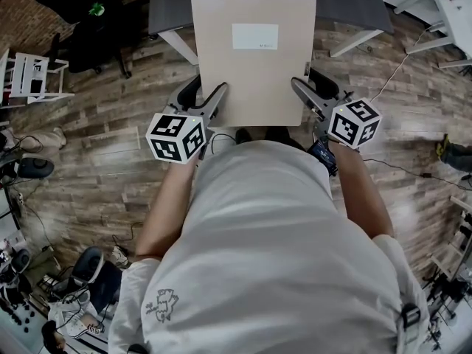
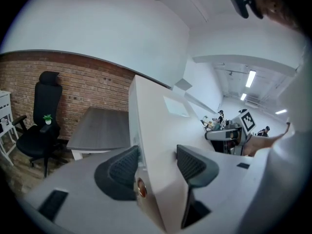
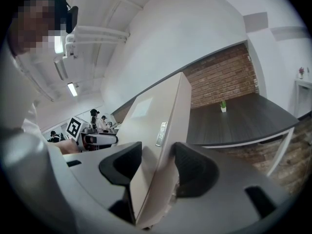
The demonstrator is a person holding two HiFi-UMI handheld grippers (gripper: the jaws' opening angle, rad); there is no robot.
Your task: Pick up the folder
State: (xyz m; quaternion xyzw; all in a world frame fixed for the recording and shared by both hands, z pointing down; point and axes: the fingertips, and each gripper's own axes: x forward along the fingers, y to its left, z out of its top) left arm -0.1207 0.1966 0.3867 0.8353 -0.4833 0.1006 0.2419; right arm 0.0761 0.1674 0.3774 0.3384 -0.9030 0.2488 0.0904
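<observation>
A thick beige folder (image 1: 254, 57) with a white label (image 1: 255, 36) is held flat in the air, in front of the person and above the floor. My left gripper (image 1: 214, 102) is shut on its near left edge, and my right gripper (image 1: 301, 94) is shut on its near right edge. In the left gripper view the folder (image 2: 158, 130) runs between the two dark pads (image 2: 192, 164) that press on it. The folder (image 3: 156, 140) sits the same way between the pads (image 3: 192, 169) in the right gripper view, its spine with a small metal label holder (image 3: 161, 133) facing the camera.
A dark grey table (image 1: 346, 2) with white legs stands just beyond the folder. A black office chair (image 2: 41, 126) is at the far left by a brick wall. A white rack (image 1: 29, 76) stands at the left, and cables lie on the wood floor (image 1: 110, 161).
</observation>
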